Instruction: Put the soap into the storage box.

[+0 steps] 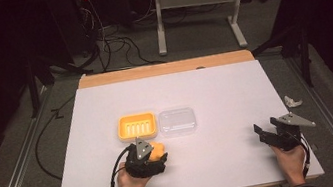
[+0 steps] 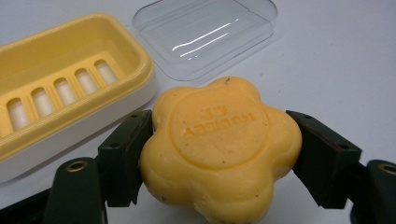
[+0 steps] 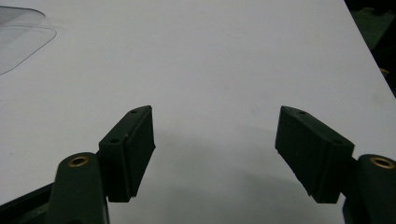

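Desk (image 1: pixel 214 86): white surface, wooden edge at the far side, carrying all items.

Soap dish (image 1: pixel 136 126): yellow, slotted floor, open and unoccupied, standing left of centre. In the left gripper view its near wall lies just beside the left jaw.

Lid (image 1: pixel 177 121): clear plastic, lying flat, just beside the dish on its right; contact between the two cannot be confirmed.

Left gripper (image 1: pixel 150 158): closed on the soap, one jaw pressed to each side, positioned at the near side of the dish.

Right gripper (image 1: pixel 267 134): jaws spread wide, holding nothing, over bare desk well apart from the other items.

Soap (image 2: pixel 219 147): orange, flower-shaped, stamped lettering on its top face, clamped between the left jaws. Whether it rests on the desk or is lifted just clear cannot be determined.

Assessment: the work in hand appears to be placing the soap in the dish.

Risks:
- The jaws bear on rounded lobes, not flat faces; the bar could twist or slip out during the lift.
- The left jaw sits close to the dish wall; a low carry could push the dish along the desk or into the lid.
- A release off-centre could leave the bar propped on the rim.
- Excess squeeze could dent the soap.
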The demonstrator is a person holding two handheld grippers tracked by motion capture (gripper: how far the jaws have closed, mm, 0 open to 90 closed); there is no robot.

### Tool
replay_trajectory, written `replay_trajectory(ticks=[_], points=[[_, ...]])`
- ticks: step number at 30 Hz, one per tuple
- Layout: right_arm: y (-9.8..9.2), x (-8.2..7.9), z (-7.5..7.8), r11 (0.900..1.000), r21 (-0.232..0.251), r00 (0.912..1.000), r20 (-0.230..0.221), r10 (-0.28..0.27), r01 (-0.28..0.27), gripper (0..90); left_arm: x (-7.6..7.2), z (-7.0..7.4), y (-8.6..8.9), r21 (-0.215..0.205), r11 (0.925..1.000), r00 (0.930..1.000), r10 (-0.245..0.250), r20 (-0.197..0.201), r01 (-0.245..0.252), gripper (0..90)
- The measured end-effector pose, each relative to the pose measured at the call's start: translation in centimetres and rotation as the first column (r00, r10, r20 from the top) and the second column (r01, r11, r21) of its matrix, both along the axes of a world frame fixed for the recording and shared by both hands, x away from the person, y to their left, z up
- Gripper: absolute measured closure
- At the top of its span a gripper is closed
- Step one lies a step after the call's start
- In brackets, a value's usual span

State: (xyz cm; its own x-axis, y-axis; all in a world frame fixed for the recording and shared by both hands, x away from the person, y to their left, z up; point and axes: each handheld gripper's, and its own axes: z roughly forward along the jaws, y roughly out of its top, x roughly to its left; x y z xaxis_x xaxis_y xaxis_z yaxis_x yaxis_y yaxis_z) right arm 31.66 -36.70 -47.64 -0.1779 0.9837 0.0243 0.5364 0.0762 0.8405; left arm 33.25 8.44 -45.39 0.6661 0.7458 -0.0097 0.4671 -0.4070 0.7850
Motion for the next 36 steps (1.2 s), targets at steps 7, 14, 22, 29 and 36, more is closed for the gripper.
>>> replay_trajectory(ticks=[7,14,22,29,36], points=[[0.0,0.0,0.0,1.000,-0.002,1.0000,0.001,0.003,-0.003,28.6,0.2,1.1,0.4,-0.017,0.9998,0.9999,0.000,0.016,0.000,27.2],[0.0,0.0,0.0,1.000,-0.003,1.0000,0.001,0.004,-0.004,28.7,0.4,1.8,0.9,-0.028,0.9996,0.9996,0.005,0.026,-0.005,27.2],[0.0,0.0,0.0,1.000,-0.001,1.0000,0.001,0.004,-0.004,28.7,0.9,2.5,1.5,-0.042,0.9990,0.9994,0.020,0.028,-0.019,27.2],[0.0,0.0,0.0,1.000,-0.002,1.0000,0.001,0.005,-0.005,28.7,1.5,3.3,2.2,-0.072,0.9965,0.9984,0.044,0.034,-0.042,27.2],[0.0,0.0,0.0,1.000,-0.002,1.0000,0.002,0.004,-0.004,28.7,2.5,4.2,2.9,-0.065,0.9958,0.9962,0.068,0.054,-0.065,27.3]])
